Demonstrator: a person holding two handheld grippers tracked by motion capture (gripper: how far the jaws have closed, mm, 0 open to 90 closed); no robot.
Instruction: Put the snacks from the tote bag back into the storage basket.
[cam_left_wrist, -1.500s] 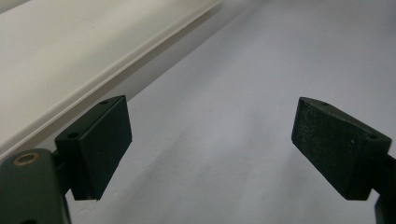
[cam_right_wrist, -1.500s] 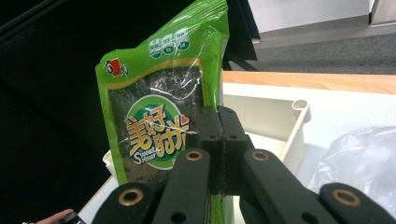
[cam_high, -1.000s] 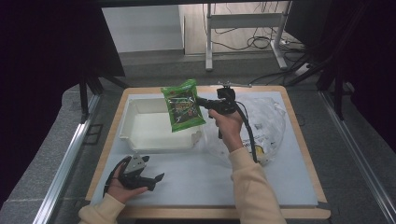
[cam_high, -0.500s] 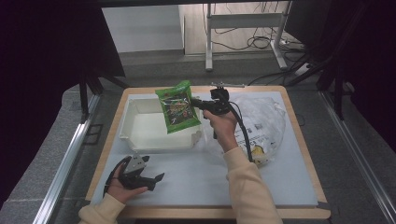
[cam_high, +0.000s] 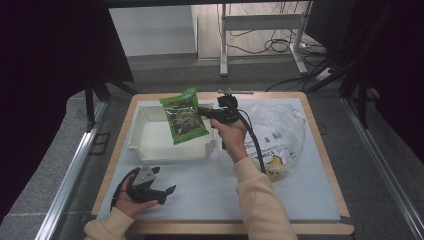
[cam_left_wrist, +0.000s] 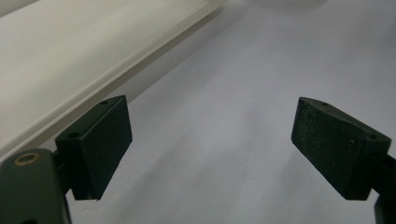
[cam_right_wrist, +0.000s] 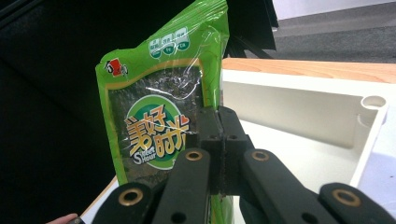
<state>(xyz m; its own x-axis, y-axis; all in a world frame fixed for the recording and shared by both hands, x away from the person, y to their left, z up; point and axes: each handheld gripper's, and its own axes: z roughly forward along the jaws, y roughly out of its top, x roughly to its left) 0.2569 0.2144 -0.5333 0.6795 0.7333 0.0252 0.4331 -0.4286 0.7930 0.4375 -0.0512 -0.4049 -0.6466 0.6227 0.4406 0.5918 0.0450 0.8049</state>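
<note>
A green snack bag (cam_high: 184, 116) with a dark window hangs in the air over the white tray (cam_high: 142, 129), pinched at its right edge by my right gripper (cam_high: 202, 113). In the right gripper view the jaws are pressed together on the bag's (cam_right_wrist: 161, 121) edge, the right gripper (cam_right_wrist: 218, 128) held above the tray's (cam_right_wrist: 327, 88) inside. My left gripper (cam_high: 169, 192) lies on the table near the front left, jaws wide apart. In the left gripper view its pads (cam_left_wrist: 100, 140) frame bare grey mat, and the left gripper (cam_left_wrist: 212, 149) holds nothing.
A clear plastic bag (cam_high: 277, 131) with packets inside lies right of the tray. The tray wall (cam_left_wrist: 70, 70) runs close along the left gripper's side. The grey mat (cam_high: 210, 185) covers a wooden-edged table; dark curtains and cables stand beyond.
The right hand has carried the green bag leftward, from the tray's right end to over its middle. The left gripper has stayed where it was.
</note>
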